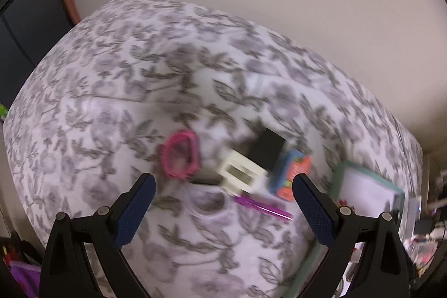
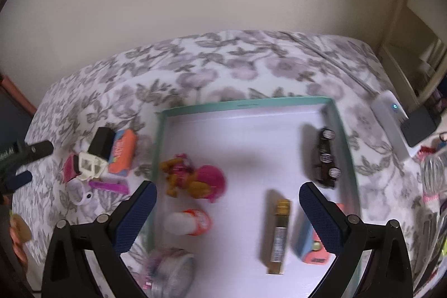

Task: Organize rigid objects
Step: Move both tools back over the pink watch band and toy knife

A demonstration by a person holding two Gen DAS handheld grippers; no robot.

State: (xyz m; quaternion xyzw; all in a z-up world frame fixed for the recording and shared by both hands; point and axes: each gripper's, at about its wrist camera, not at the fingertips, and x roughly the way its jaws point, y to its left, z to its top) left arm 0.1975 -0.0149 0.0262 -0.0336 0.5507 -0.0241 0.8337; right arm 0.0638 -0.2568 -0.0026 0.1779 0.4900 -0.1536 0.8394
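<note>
Left wrist view is blurred — both grippers (image 1: 223,180) (image 2: 227,190) gape empty; tray (image 2: 245,104) contents smeared.

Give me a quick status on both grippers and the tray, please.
Left gripper open, empty, over loose pile. Right gripper open, empty, over teal tray. Several items in tray; nothing blocking.

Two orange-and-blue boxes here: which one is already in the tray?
The orange-and-blue box at the tray's near right corner, behind the right claw; the other box lies outside on the bedspread.
</note>
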